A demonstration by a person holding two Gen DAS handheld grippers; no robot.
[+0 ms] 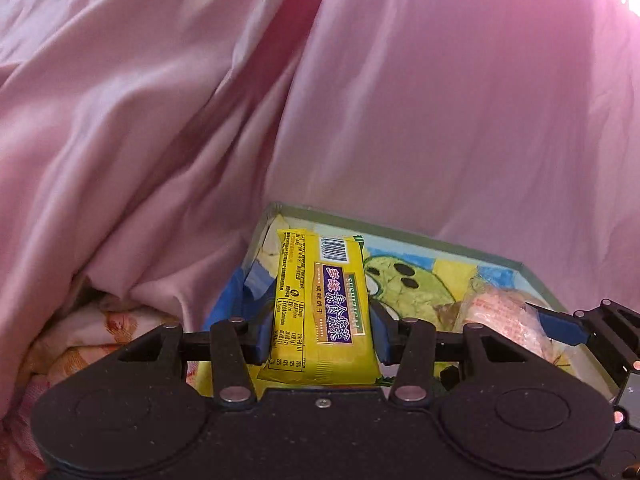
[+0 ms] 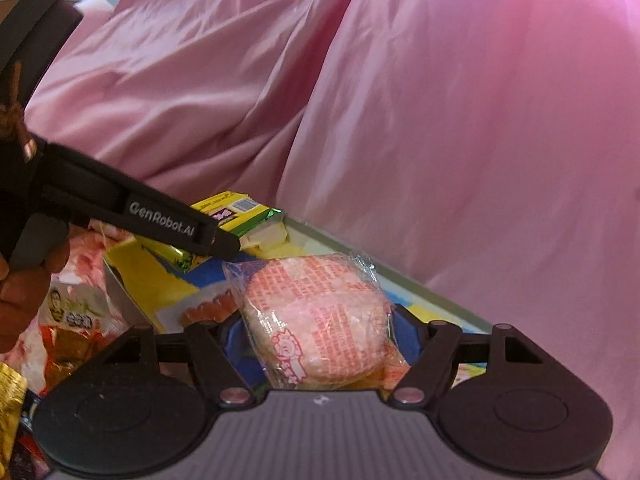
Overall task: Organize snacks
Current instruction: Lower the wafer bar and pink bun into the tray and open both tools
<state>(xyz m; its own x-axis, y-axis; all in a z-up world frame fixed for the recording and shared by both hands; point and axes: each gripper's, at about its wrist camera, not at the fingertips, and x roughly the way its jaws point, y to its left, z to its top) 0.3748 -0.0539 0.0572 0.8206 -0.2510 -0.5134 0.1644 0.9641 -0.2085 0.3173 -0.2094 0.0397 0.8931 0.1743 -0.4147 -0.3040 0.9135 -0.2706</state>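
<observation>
My left gripper [image 1: 320, 328] is shut on a yellow biscuit packet [image 1: 320, 304] with a barcode and purple label, held upright over a box [image 1: 400, 236] with a cartoon-printed inside. At the right of the left wrist view the right gripper's blue finger [image 1: 560, 326] presses a pink-printed wrapped round cake [image 1: 504, 316]. In the right wrist view my right gripper [image 2: 316, 340] is shut on that wrapped cake [image 2: 316, 316], above the same box [image 2: 400, 276]. The left gripper's black arm [image 2: 160, 220] crosses at the left with the yellow packet [image 2: 236, 212] in it.
A pink satin quilt [image 1: 360, 100] rises behind and around the box. A floral sheet [image 1: 100, 332] lies at lower left. In the right wrist view several more snack packets [image 2: 76, 320] lie at the left, beside a person's hand [image 2: 24, 292].
</observation>
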